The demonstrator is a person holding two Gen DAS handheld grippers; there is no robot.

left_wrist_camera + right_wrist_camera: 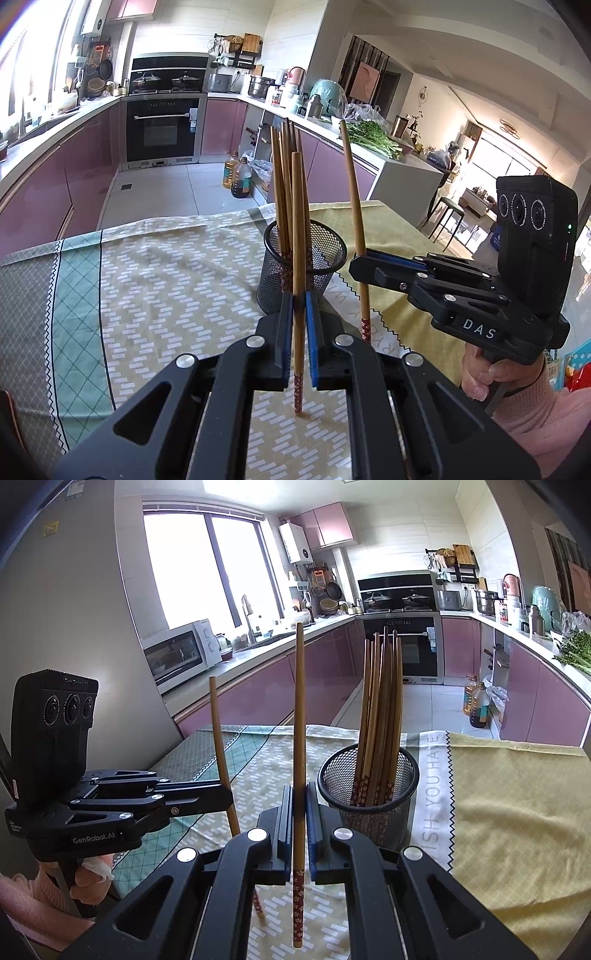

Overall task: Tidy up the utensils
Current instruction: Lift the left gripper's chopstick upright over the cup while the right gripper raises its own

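A black mesh holder (pixel 325 273) (pixel 384 812) stands on the tablecloth with several wooden chopsticks (pixel 284 177) (pixel 382 701) upright in it. My left gripper (pixel 299 306) (pixel 228 797) is shut on one chopstick (pixel 298 221) (pixel 218 731), held nearly upright just in front of the holder, its patterned lower end resting on the cloth. My right gripper (pixel 299 794) (pixel 355 264) is shut on another chopstick (pixel 300 701) (pixel 351 184), also upright, just to the holder's right in the left wrist view, with its patterned end hanging above the table.
A patterned green and yellow tablecloth (pixel 155 280) (pixel 517 794) covers the table, whose far edge lies just behind the holder. Beyond it are a tiled floor with oil bottles (pixel 238 177) (pixel 476 705) and purple kitchen cabinets. A hand in a pink sleeve (pixel 532 410) holds each gripper.
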